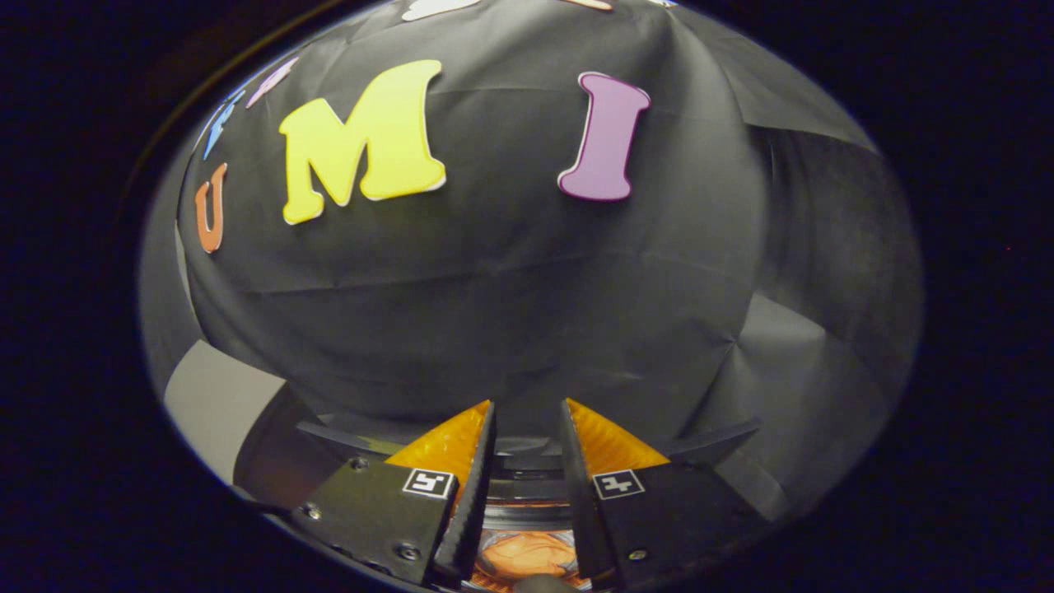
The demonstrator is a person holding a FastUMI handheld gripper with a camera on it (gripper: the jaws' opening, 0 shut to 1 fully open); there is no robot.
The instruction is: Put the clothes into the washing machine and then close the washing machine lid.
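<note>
The tool [528, 412] pointed toward the black cloth wall [510, 288] of the booth, with its two fingers [449, 449] set a narrow gap apart and nothing held between them. The tips did not touch each other or the wall, and open air lay ahead of them up to the cloth.

Below and between the fingers, close to their roots, sat the washing machine [527, 494]. Its round rim curved across the gap as a dark band, with a paler ring beneath it. Inside the opening, seen through the gap low down, lay the clothes [527, 556], an orange bundle resting within the drum. Whether the lid was up or down could not be told; a dark curved edge [329, 432] ran out sideways behind each finger, and it was not clear which part of the machine that was.

To the left of the machine a pale flat surface [206, 403] met the bottom edge of the cloth. To the right the cloth folded into a corner, with creases running down toward the machine. The space above the rim, between it and the wall, was free of objects.
</note>
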